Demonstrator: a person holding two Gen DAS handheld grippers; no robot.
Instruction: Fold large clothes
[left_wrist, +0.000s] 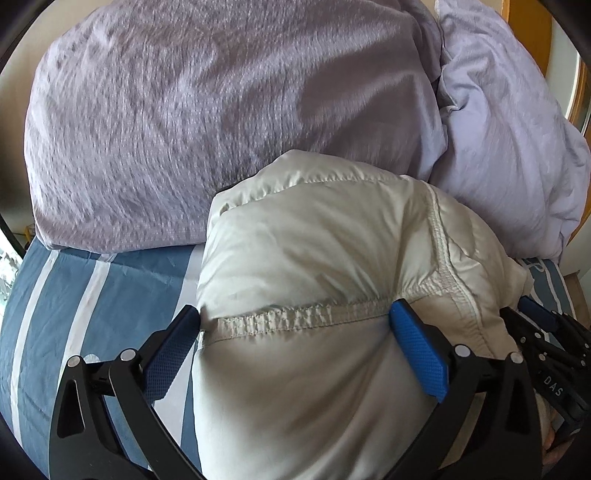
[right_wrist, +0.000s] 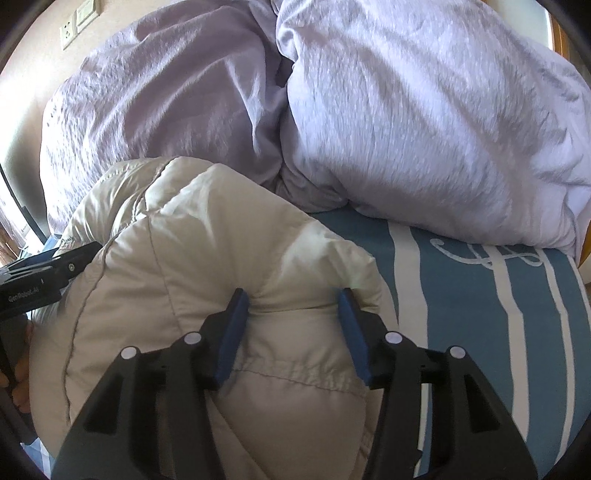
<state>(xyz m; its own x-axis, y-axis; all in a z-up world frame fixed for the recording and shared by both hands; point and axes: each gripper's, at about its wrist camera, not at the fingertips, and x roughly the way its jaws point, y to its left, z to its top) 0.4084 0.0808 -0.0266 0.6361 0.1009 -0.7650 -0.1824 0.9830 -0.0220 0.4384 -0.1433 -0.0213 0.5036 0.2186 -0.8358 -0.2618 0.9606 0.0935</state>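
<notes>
The cream puffer jacket (left_wrist: 325, 258) I'm working on lies bunched on the bed, on the blue sheet with white stripes (left_wrist: 74, 295), near the bed's close edge and just in front of the piled bedding. It is padded and quilted, with a gathered elastic hem (left_wrist: 295, 315) running across the left wrist view.

My left gripper (left_wrist: 295, 325) has its fingers (left_wrist: 417, 343) spread as wide as they go, straddling that hem; the puffy fabric fills the whole gap and touches both blue pads, so I read it as a wide hold on the jacket. My right gripper (right_wrist: 291, 325) has its fingers (right_wrist: 232, 332) about half closed on a thick fold of the jacket, and the padding bulges out beyond the tips, pinched between the pads. Both point steeply down at the bed.

In the right wrist view the left gripper's black body (right_wrist: 44, 273) shows at the jacket's left edge; in the left wrist view the right gripper (left_wrist: 554, 332) sits at the jacket's right edge.

On the far side, a lilac fleece blanket (left_wrist: 221, 110) touches the jacket's far edge, and a paler lilac duvet (right_wrist: 424, 129) is heaped to the right of it. Far left, a wall socket (right_wrist: 68, 33) sits on the beige wall.
</notes>
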